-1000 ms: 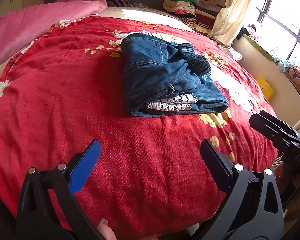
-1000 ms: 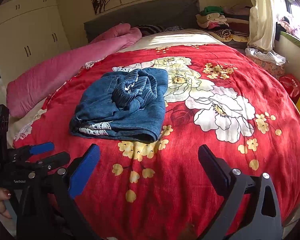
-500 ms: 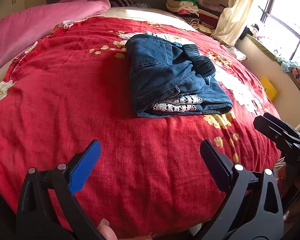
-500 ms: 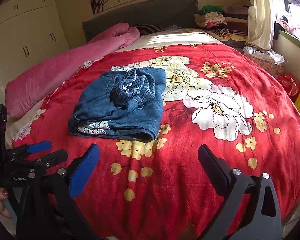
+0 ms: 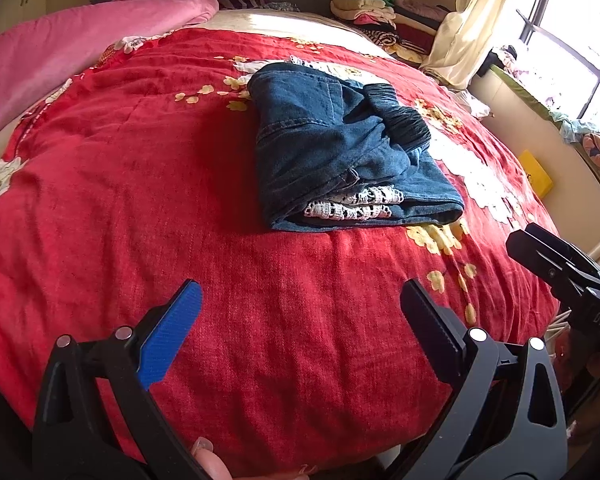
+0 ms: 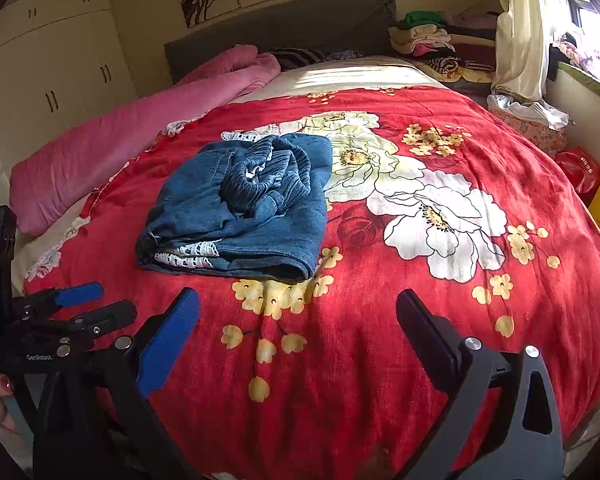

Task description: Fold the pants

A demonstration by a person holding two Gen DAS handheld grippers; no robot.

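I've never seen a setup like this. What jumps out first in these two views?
The big red floral blanket fills both views, with folded blue denim pants lying near its middle, white lace trim showing at the folded edge. In the foreground the left claw and right claw both hang open over the near edge of the bed, holding nothing. A pink quilt lies along the bed's far left side.

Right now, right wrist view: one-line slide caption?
Folded denim pants lie on the red floral bedspread; right gripper open, empty, short of them.
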